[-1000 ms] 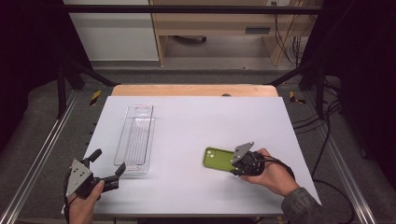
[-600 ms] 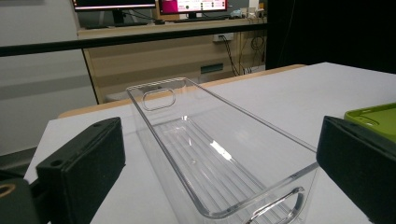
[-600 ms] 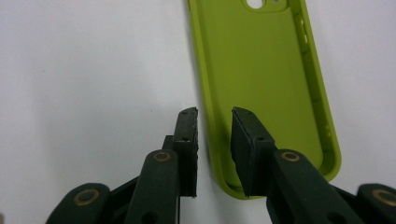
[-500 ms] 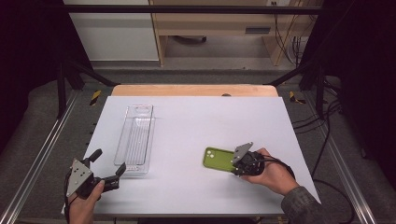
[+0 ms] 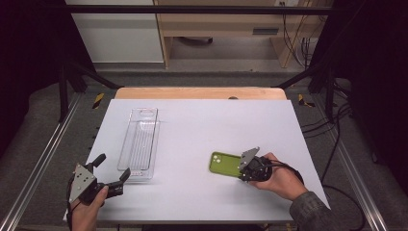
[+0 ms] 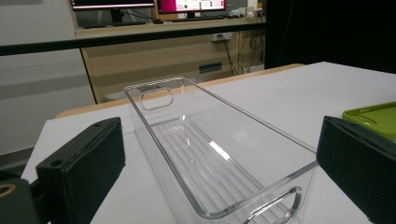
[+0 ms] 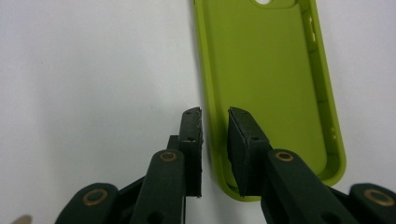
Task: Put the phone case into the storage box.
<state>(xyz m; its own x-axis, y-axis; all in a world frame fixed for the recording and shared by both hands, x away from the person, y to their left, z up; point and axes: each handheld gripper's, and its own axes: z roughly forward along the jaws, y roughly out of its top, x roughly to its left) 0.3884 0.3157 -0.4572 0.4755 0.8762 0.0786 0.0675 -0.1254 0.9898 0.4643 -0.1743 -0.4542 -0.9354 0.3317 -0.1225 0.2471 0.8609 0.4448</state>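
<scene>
Right gripper (image 7: 214, 140) straddles one long wall of the green phone case (image 7: 266, 88), jaws narrow, one pad inside and one outside, not visibly clamped. Case lies open side up near the table's (image 5: 202, 125) front right corner. It looks light, rubbery and bendy, so pinching the rim low near a corner seems safest. Left gripper (image 5: 113, 175), jaws wide, faces the empty clear plastic bin (image 6: 210, 154) toward the left edge.
</scene>
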